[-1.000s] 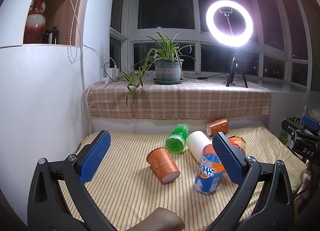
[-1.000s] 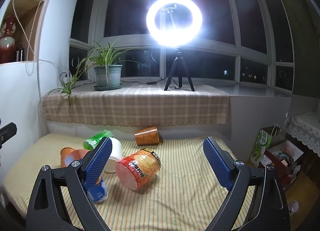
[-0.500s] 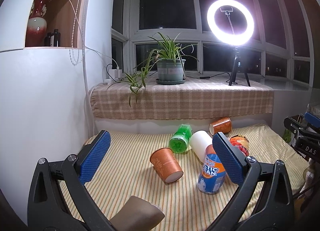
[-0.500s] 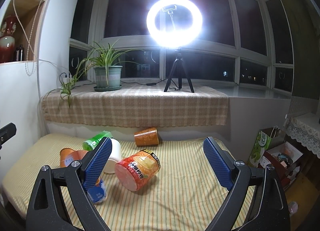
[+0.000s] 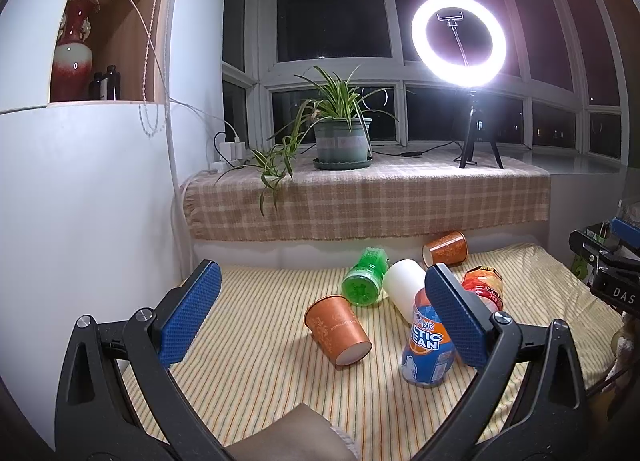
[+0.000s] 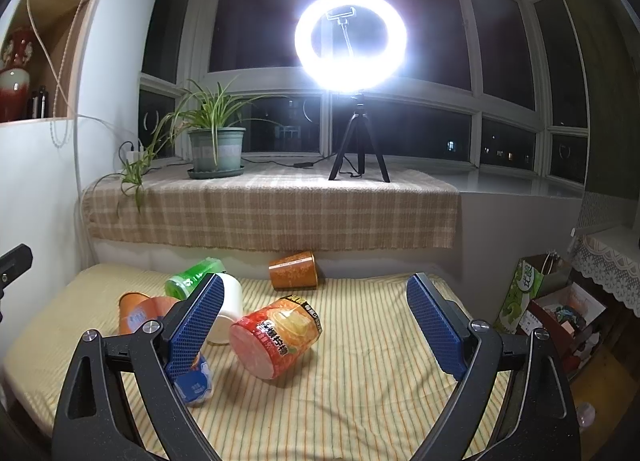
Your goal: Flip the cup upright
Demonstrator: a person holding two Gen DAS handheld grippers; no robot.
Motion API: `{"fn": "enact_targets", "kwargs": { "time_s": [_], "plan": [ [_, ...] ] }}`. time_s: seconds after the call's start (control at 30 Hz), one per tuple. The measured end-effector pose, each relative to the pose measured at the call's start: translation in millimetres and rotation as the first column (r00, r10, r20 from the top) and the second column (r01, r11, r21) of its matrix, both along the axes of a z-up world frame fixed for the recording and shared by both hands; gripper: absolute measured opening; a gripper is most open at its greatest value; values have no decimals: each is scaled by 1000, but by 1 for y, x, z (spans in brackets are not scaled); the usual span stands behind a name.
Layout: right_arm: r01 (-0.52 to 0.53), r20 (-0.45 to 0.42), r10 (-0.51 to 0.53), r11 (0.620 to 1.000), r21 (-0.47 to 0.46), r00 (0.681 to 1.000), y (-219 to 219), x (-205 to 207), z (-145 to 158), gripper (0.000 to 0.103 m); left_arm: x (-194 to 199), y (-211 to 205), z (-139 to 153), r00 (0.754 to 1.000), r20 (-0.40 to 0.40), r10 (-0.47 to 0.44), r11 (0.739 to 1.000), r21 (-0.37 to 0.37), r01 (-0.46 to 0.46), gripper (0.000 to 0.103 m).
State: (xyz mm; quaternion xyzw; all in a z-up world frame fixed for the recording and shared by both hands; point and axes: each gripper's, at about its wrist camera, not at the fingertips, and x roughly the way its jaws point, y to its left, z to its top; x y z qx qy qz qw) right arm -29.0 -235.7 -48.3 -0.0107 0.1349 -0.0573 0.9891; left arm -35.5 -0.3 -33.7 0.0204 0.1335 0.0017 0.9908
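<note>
Several cups lie tipped on a yellow striped mat (image 5: pixel 260 361). In the left wrist view an orange paper cup (image 5: pixel 338 330) lies on its side, with a green cup (image 5: pixel 365 277), a white cup (image 5: pixel 403 288), a blue-orange cup (image 5: pixel 429 345), a red snack cup (image 5: pixel 486 288) and a second orange cup (image 5: pixel 445 248) behind. My left gripper (image 5: pixel 320 315) is open and empty, held back from them. My right gripper (image 6: pixel 314 325) is open and empty, above the red snack cup (image 6: pixel 276 333).
A cloth-covered windowsill (image 5: pixel 360 197) behind the mat carries a potted plant (image 5: pixel 342 137) and a lit ring light on a tripod (image 5: pixel 460 41). A white wall (image 5: pixel 80 201) borders the left. A brown object (image 5: pixel 288 437) lies at the mat's near edge. Boxes (image 6: pixel 560 309) stand at the right.
The left gripper has drawn back and lifted a little, so the cups sit farther off and more of the brown object shows. The right gripper has barely moved. Both stay open.
</note>
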Motion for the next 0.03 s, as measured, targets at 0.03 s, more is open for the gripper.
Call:
{"fn": "enact_targets", "kwargs": {
  "time_s": [0.03],
  "plan": [
    [-2,-2,2,1000,0,1000,0,0,0,93,0,0,0,1000,-2,-1,1000,2,1,103]
  ]
}}
